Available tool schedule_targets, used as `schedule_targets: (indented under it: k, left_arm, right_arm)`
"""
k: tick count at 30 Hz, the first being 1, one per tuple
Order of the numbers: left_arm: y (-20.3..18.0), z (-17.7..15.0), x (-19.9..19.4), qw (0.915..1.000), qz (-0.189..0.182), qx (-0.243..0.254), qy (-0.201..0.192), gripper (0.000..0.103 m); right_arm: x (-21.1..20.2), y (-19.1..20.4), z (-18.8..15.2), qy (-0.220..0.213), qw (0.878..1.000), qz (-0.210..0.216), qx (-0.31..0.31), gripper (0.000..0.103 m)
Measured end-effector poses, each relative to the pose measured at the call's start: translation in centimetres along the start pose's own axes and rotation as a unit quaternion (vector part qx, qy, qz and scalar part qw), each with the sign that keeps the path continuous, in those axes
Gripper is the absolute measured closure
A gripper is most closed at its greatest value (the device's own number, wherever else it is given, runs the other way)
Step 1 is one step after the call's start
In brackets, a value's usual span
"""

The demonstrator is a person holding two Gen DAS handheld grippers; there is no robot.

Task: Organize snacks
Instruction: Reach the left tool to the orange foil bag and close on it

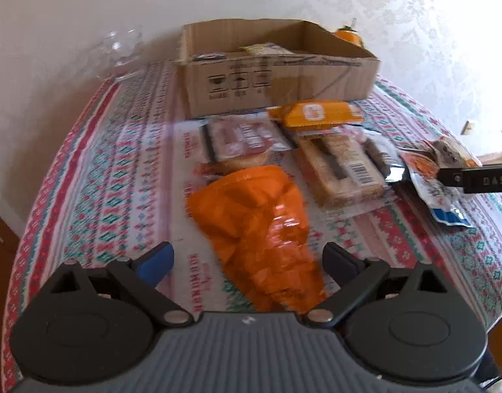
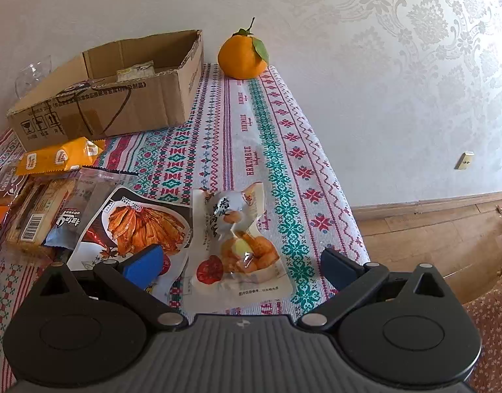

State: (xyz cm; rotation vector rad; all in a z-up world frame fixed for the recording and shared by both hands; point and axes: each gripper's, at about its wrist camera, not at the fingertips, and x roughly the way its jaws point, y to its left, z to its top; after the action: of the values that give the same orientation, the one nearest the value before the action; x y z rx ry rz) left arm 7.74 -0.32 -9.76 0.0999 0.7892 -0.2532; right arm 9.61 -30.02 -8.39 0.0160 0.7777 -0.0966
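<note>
An open cardboard box [image 1: 277, 78] stands at the back of the table and holds a few packets; it also shows in the right wrist view [image 2: 120, 104]. Snack packets lie in front of it. My left gripper [image 1: 247, 262] is open, its fingers on either side of an orange crinkly bag [image 1: 260, 226]. My right gripper [image 2: 241, 265] is open over a clear packet of chicken feet [image 2: 238, 239], beside a packet picturing sliced food [image 2: 143, 226]. An orange bar packet [image 1: 316, 114] lies by the box.
An orange fruit with leaf [image 2: 242, 55] sits at the back right corner. A glass bowl [image 1: 120, 52] stands left of the box. A biscuit pack [image 1: 339, 170] and a red-brown packet [image 1: 247, 140] lie mid-table. The table's right edge [image 2: 342, 196] drops to wooden floor.
</note>
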Motion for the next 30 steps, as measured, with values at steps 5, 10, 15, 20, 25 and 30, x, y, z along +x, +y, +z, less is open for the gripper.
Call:
schedule_targets:
  k: [5,10,15,20,25,30]
  left_arm:
    - [2.5,-0.8,-0.5,0.9995,0.02,-0.025,0.002,0.0]
    - [1.8,-0.7,-0.2,0.9992,0.026,-0.031,-0.001,0.0]
    - [1.1,-0.5,0.1,0.9992,0.024,-0.031,0.0,0.001]
    - [0.8,-0.5,0.1,0.9993,0.018,-0.033,-0.001,0.004]
    - [0.2,-0.5,0.2,0.9997,0.01,-0.024,-0.003,0.004]
    - [-0.2,-0.3,0.1,0.9997,0.007,-0.02,-0.01,0.013]
  right_arm:
    - [-0.1,0.0,0.0,0.0,1.0,0.006,-0.006,0.0]
    - [-0.1,0.3,0.0,-0.008,1.0,0.009,-0.025,0.0]
    - [-0.1,0.5,0.5,-0.016,0.998,0.027,-0.055,0.011]
    - [-0.1,0.5,0.8,-0.018,0.996,0.053,-0.071,0.026]
    - [-0.6,0.8,0.5,-0.013,0.995,0.052,-0.085,0.045]
    - [-1.2,0.6,0.0,-0.01,0.995,0.06,-0.078,0.045]
